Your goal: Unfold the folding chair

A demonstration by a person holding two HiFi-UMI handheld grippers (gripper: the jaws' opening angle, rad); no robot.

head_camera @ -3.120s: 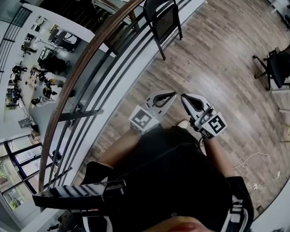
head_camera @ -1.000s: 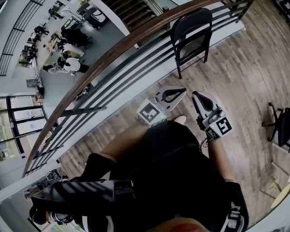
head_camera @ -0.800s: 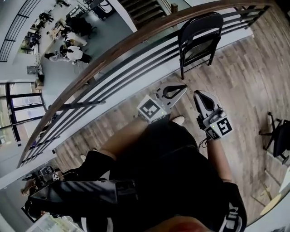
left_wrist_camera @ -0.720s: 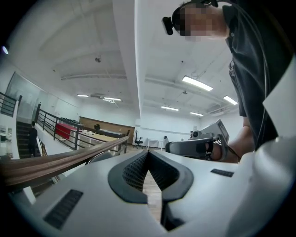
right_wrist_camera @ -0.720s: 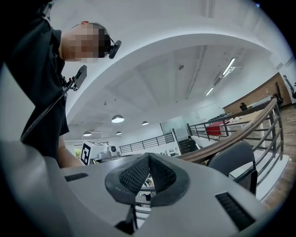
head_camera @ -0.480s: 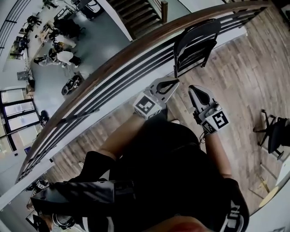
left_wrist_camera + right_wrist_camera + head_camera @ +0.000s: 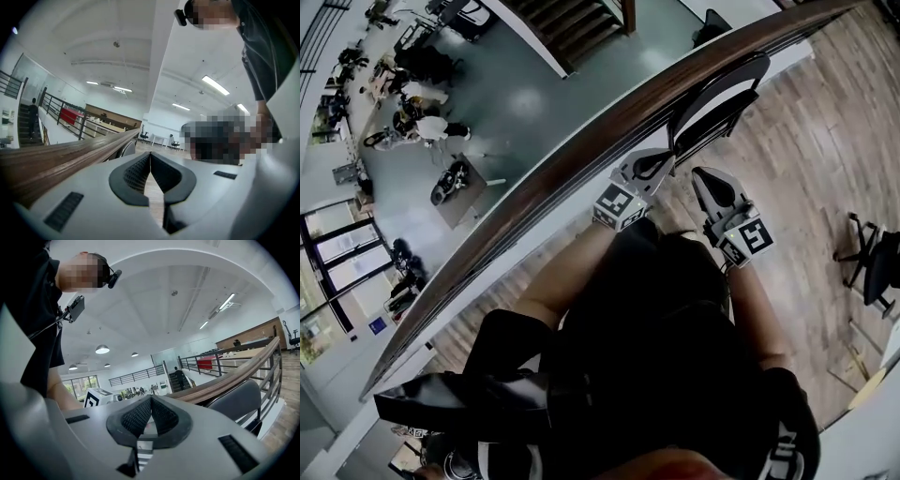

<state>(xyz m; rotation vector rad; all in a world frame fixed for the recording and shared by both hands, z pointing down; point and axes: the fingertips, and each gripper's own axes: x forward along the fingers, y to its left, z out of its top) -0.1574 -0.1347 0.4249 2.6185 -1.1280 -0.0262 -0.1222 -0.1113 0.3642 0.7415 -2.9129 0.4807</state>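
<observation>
The black folding chair (image 7: 717, 94) stands folded, leaning against the balcony railing just ahead of me. My left gripper (image 7: 667, 156) is shut and empty, with its tip close to the chair's left leg. My right gripper (image 7: 697, 172) is shut and empty too, a little short of the chair's lower part. In the left gripper view the shut jaws (image 7: 150, 154) point along the handrail, and the chair's curved back (image 7: 124, 149) peeks over them. In the right gripper view the chair's back (image 7: 236, 401) fills the right side beyond the shut jaws (image 7: 151, 397).
A wooden handrail (image 7: 581, 150) on dark metal bars runs diagonally in front of me, with an open drop to a lower floor (image 7: 487, 103) behind it. A black office chair (image 7: 874, 267) stands at the right on the wood floor (image 7: 806, 169).
I have walked up to the railing, and the chair is now just beyond both grippers. Both grippers moved forward and a little down, and stayed shut.
</observation>
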